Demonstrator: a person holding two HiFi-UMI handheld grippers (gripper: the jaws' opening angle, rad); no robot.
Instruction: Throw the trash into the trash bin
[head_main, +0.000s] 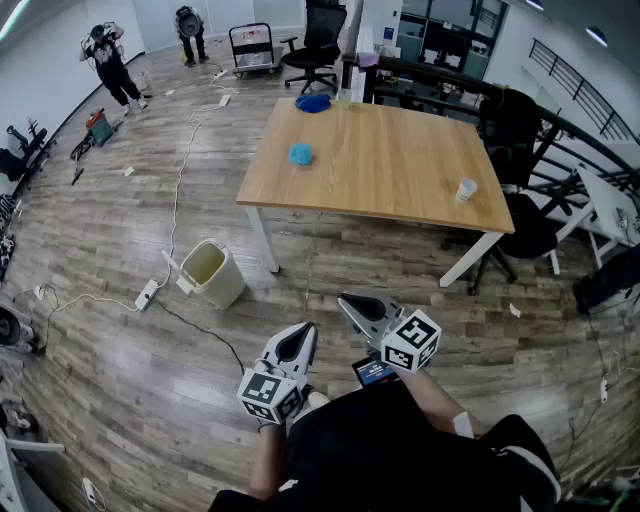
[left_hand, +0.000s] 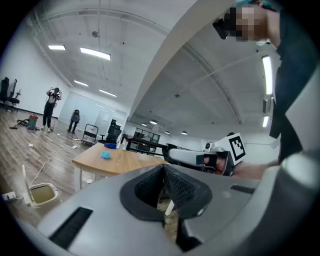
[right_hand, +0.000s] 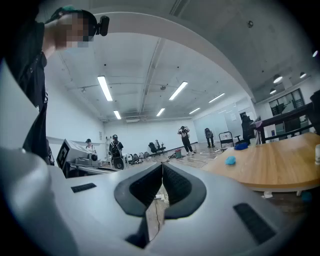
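A crumpled blue piece of trash (head_main: 300, 154) lies on the wooden table (head_main: 400, 170), towards its left side; it also shows in the left gripper view (left_hand: 105, 155) and the right gripper view (right_hand: 230, 160). A cream trash bin (head_main: 210, 272) stands open on the floor left of the table's near leg, also seen low in the left gripper view (left_hand: 40, 194). My left gripper (head_main: 305, 328) and right gripper (head_main: 346, 299) are held close to my body, well short of the table. Both are shut with nothing between the jaws (left_hand: 163, 167) (right_hand: 162, 165).
A white paper cup (head_main: 466, 189) stands near the table's right edge and a darker blue object (head_main: 313, 103) lies at its far edge. Cables and a power strip (head_main: 147, 294) run over the floor beside the bin. Office chairs stand right of the table; people stand far off.
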